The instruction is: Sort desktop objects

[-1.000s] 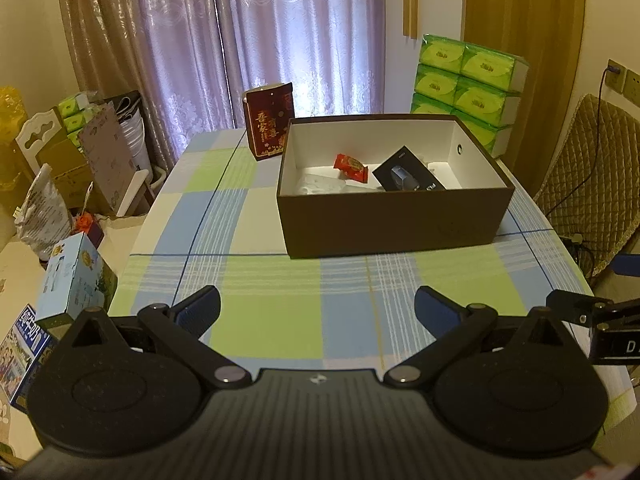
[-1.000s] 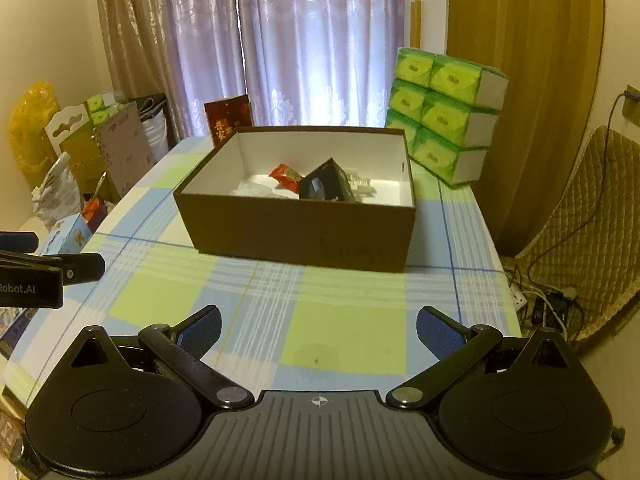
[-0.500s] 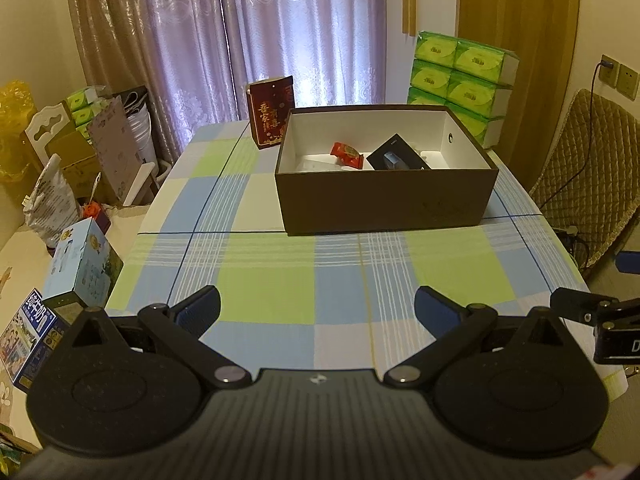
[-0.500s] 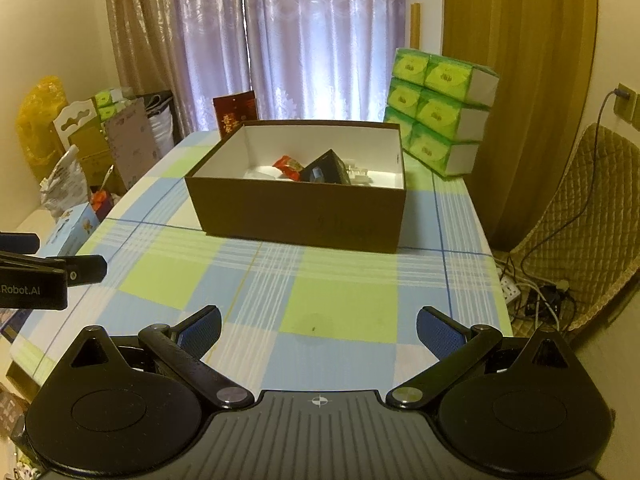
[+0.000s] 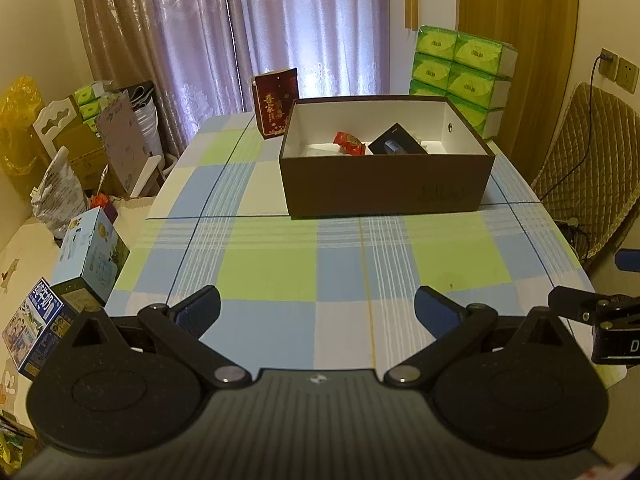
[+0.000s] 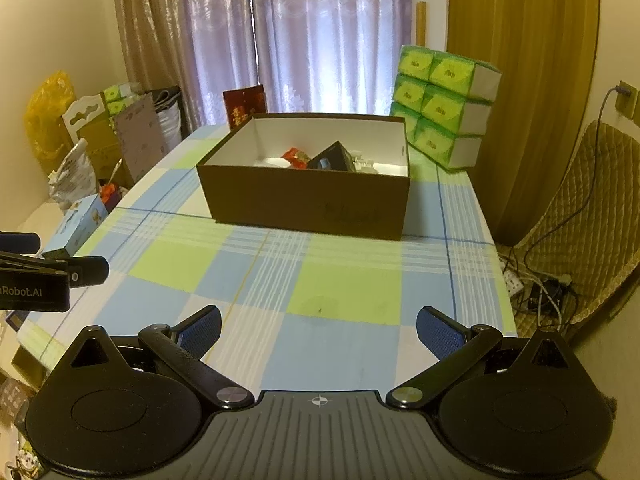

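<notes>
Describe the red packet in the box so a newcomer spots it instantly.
Start at the big dark brown box on the checked tablecloth. Inside, against its white lining, lies the small red packet, left of a tilted black box. It is the only red, crinkly item inside; the taller dark red carton stands outside.

Only clear one: "Robot.AI" in white on the left gripper body. Red box has gold Chinese characters, not legible.
</notes>
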### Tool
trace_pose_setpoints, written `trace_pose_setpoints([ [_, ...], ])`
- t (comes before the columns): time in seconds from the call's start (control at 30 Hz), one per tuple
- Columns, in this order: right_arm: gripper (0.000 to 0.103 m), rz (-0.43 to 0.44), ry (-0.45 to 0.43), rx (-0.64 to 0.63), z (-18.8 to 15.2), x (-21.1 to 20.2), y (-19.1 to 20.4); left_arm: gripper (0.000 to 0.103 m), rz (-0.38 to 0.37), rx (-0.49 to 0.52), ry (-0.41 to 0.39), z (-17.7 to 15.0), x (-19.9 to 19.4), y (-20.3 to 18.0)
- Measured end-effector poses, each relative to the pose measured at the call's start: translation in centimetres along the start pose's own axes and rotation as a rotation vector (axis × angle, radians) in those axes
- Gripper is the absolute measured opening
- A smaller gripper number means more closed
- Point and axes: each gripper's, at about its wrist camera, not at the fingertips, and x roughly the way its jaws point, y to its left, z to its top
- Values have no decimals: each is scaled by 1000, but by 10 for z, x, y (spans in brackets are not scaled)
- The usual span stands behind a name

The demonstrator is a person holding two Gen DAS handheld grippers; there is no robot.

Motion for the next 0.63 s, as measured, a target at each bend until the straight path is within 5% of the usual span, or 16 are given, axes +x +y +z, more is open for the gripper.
trace_pose_setpoints([
  [0.63, 101, -7, 9, -3, 0, 5, -1, 102, -10, -4, 4, 0, 3, -5],
])
